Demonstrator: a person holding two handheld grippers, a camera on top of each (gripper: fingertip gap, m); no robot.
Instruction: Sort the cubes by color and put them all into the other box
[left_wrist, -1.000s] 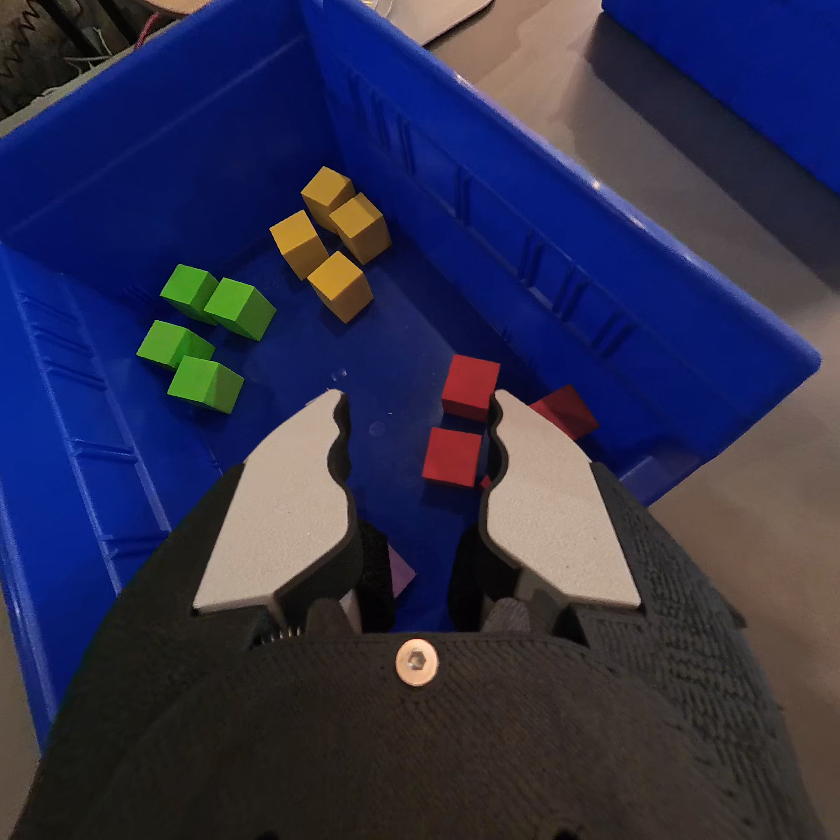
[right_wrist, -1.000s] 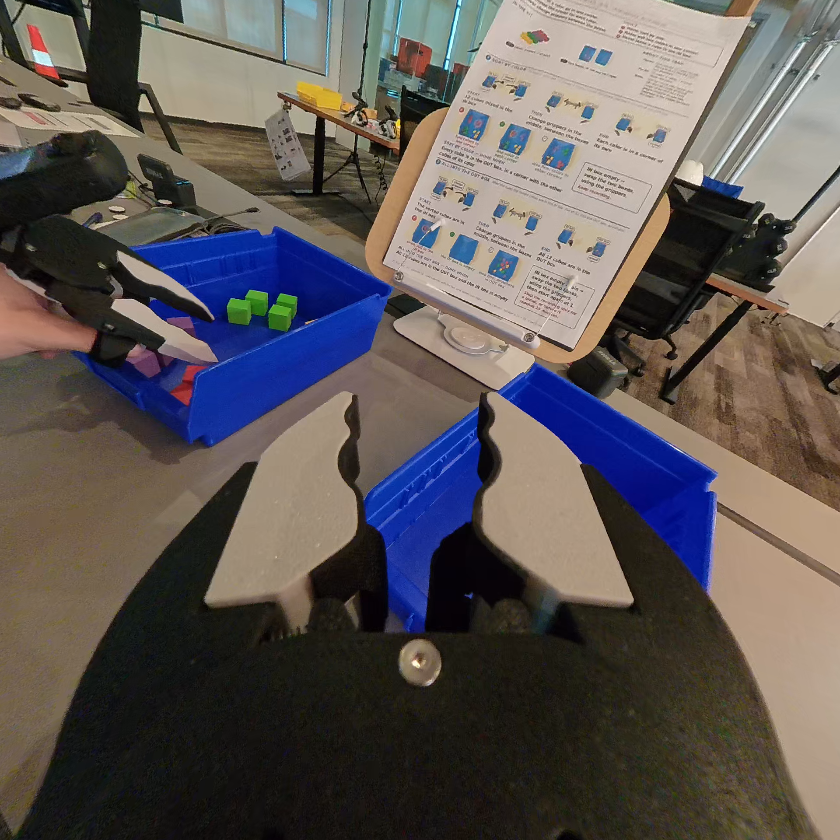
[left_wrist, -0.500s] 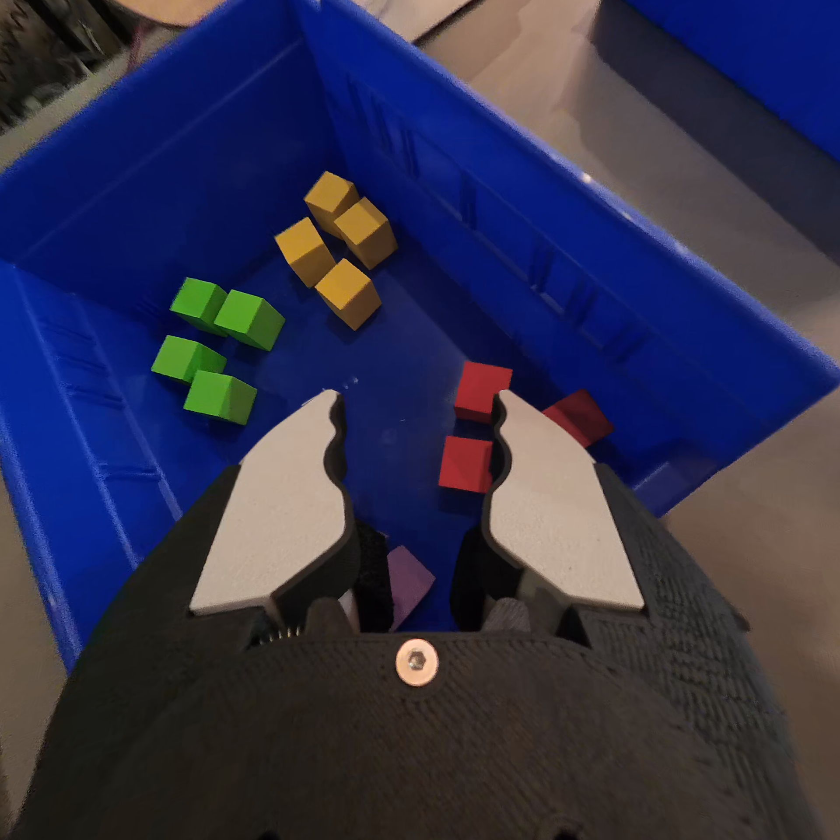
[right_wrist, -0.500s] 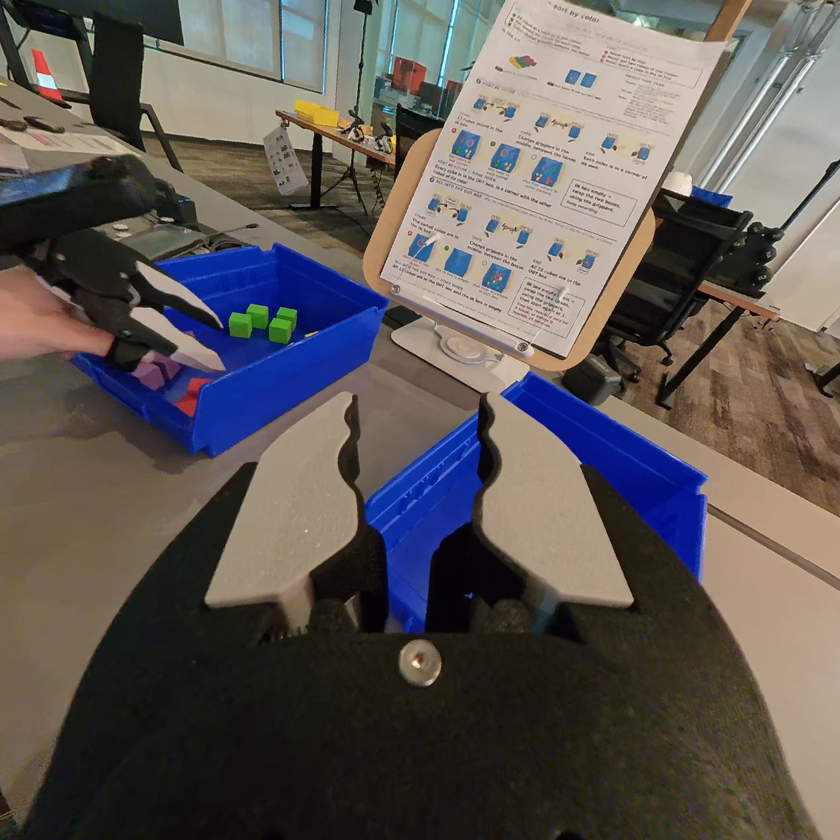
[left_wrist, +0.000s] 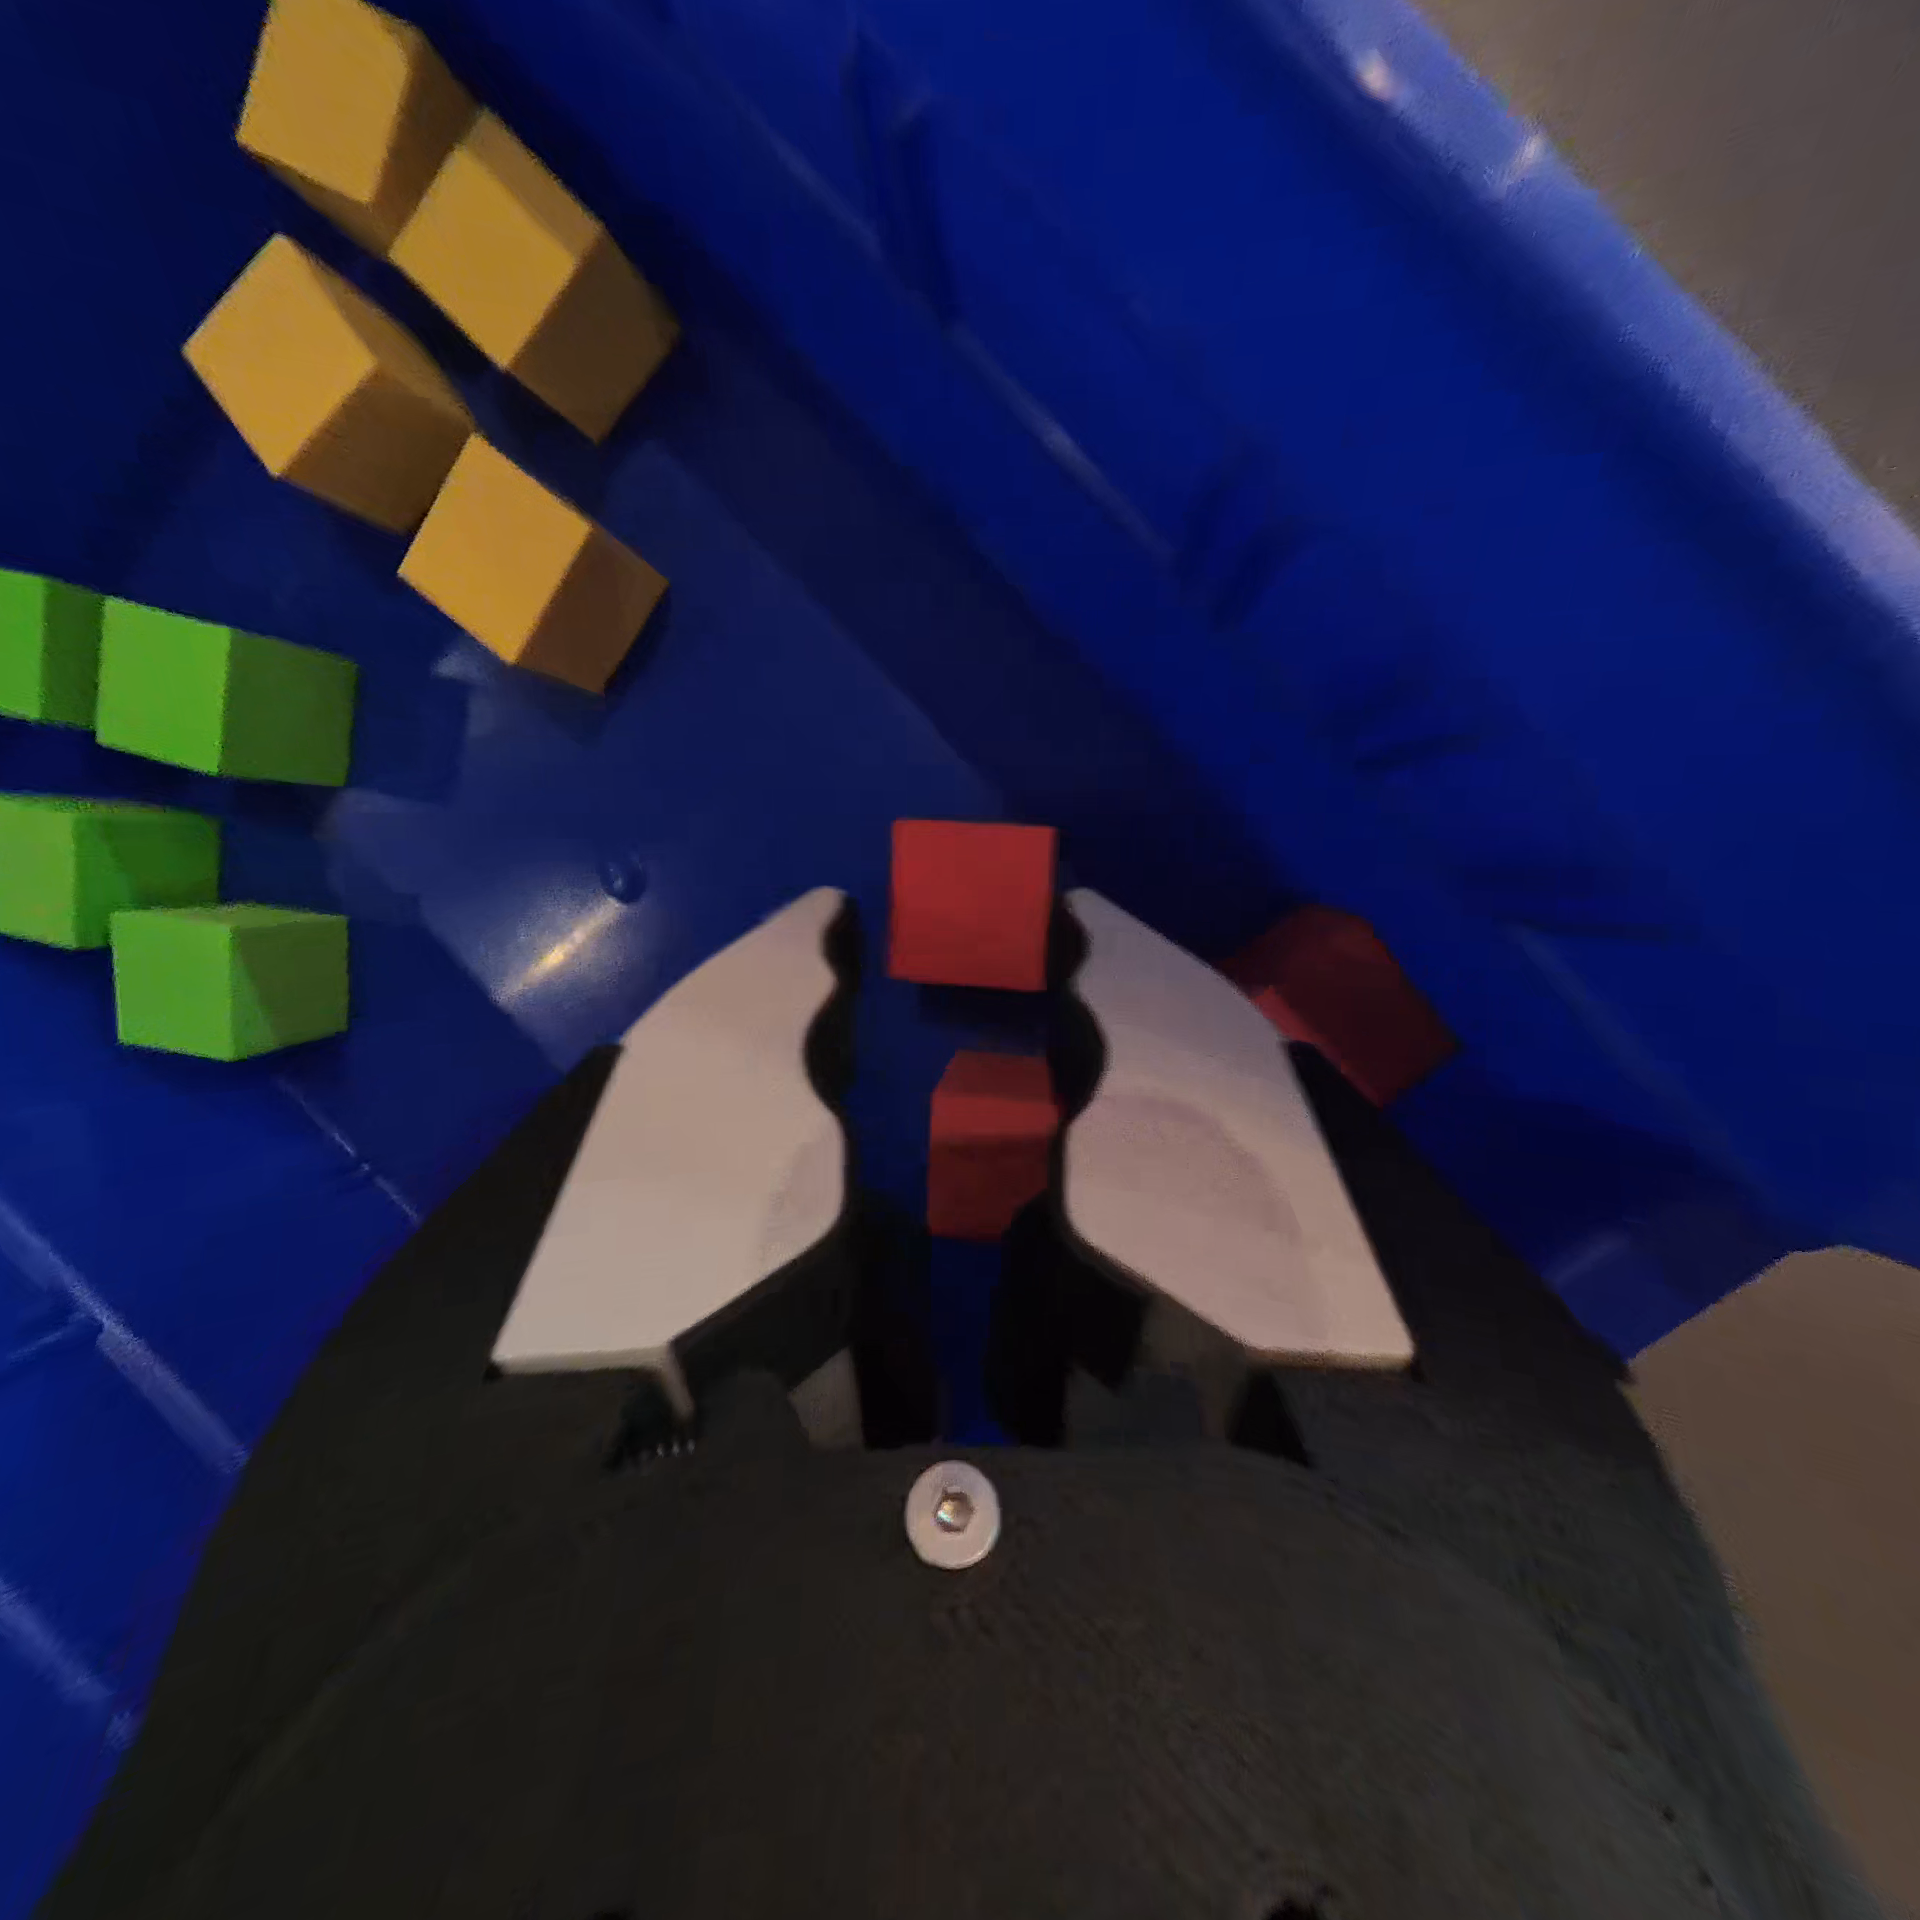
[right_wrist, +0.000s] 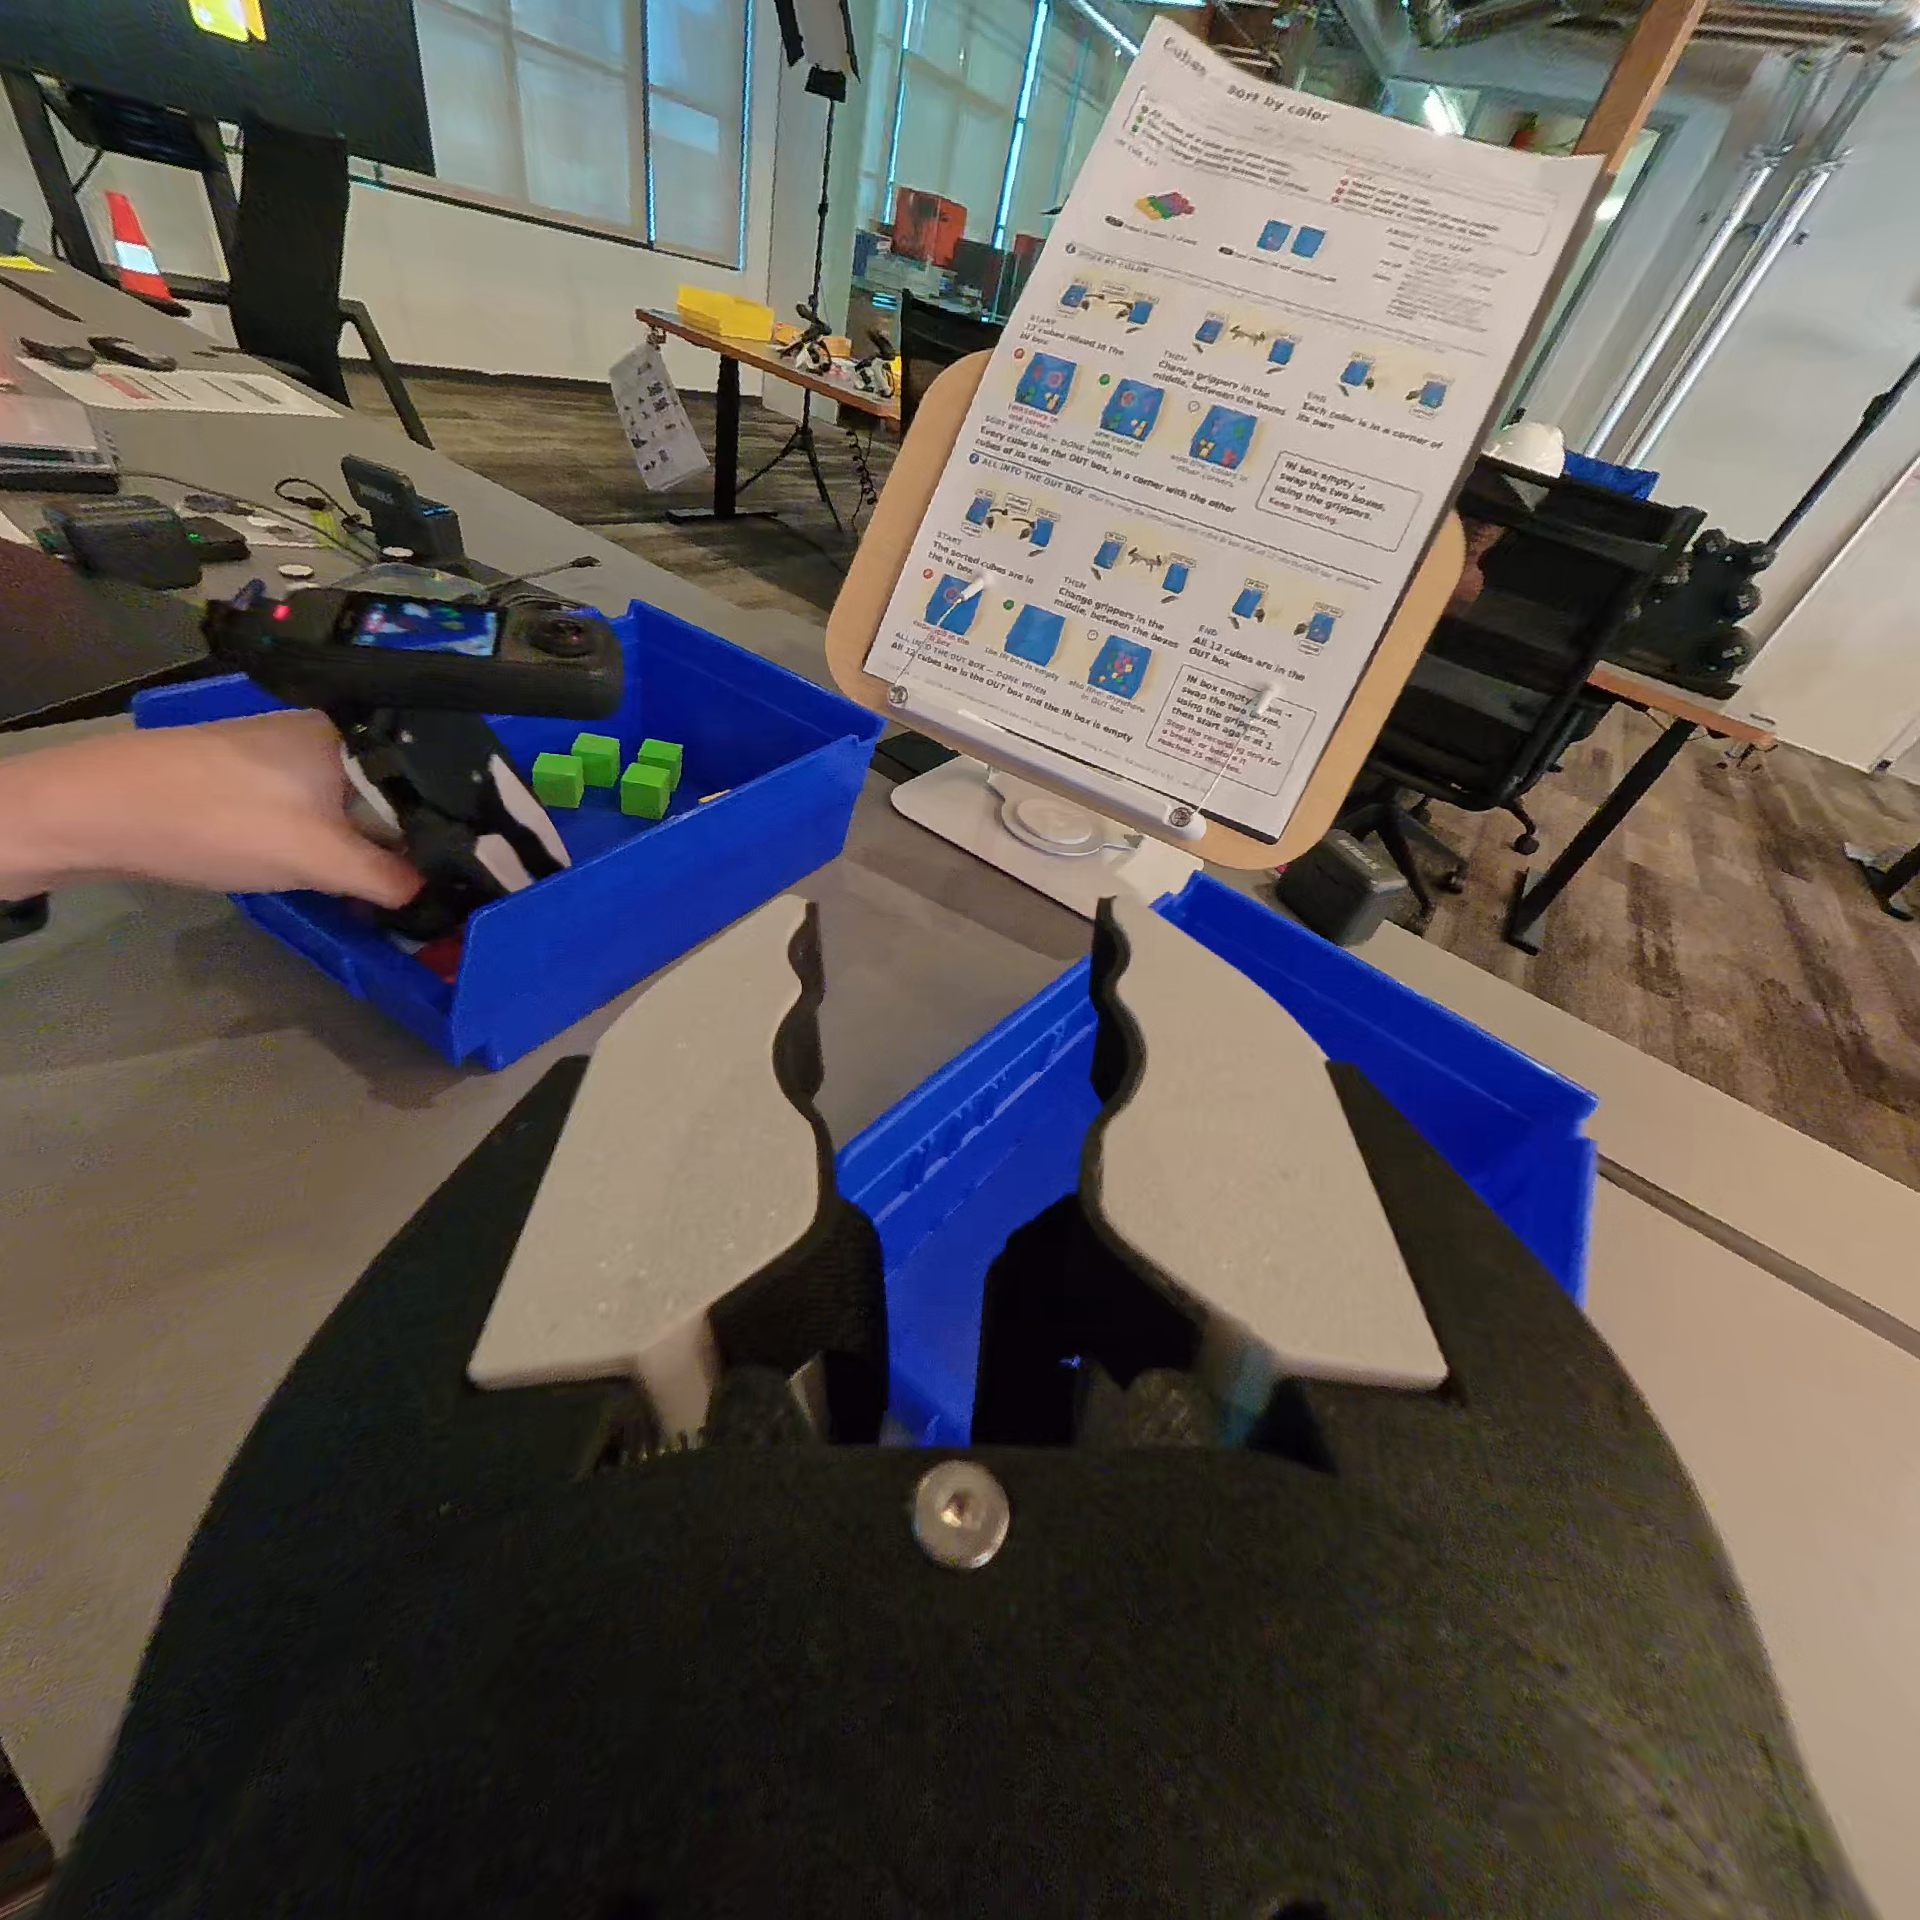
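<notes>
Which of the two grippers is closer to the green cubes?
Left. The left gripper reaches down inside the blue bin that holds the green cubes, its fingers around a red cube. The right gripper hangs apart over the other blue bin.

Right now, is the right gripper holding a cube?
No, the right gripper is open with nothing between its fingers, hovering over the near blue bin.

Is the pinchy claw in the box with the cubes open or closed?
Open. The left gripper has a gap between its tips, with a red cube sitting there, not squeezed yet.
</notes>
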